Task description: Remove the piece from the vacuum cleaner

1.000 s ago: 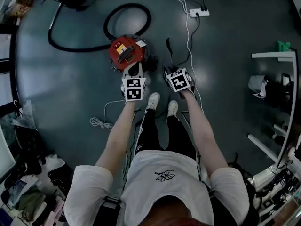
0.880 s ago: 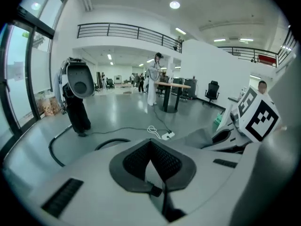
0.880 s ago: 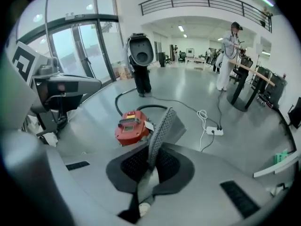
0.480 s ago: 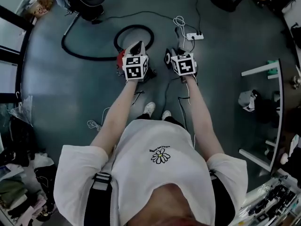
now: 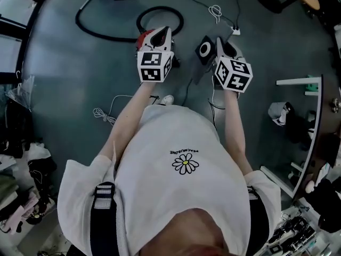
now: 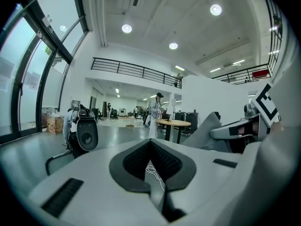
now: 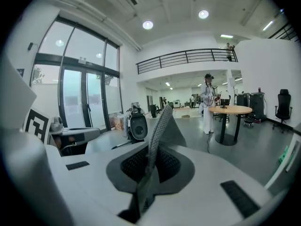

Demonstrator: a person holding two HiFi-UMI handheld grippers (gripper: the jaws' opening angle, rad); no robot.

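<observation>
The person in the white T-shirt point(image 5: 176, 175) holds both tools out in front, pointed across the hall rather than at the floor. The right gripper point(image 5: 219, 41) is clenched on a flat black square piece with a pale ring on its face point(image 5: 205, 49). In the right gripper view the piece stands edge-on between the jaws as a thin, dotted strip that rises above them. So the piece is up off the dark grey-blue floor point(image 5: 69, 68), clear of the machine and to its right.

The left gripper point(image 5: 164, 33) has its jaws closed together with nothing in them. In its own view only a slit of floor and a bit of white cord show below where the pads meet.

The round red vacuum cleaner body point(image 5: 143, 37) sits on the floor below the left gripper, mostly hidden by it. Its black hose point(image 5: 160, 8) lies in a loop just beyond. A white power strip point(image 5: 234, 31) lies on the floor to the far right of the grippers. Across the hall a person in white point(image 7: 207, 105) stands beside a round wooden table point(image 7: 230, 109).
</observation>
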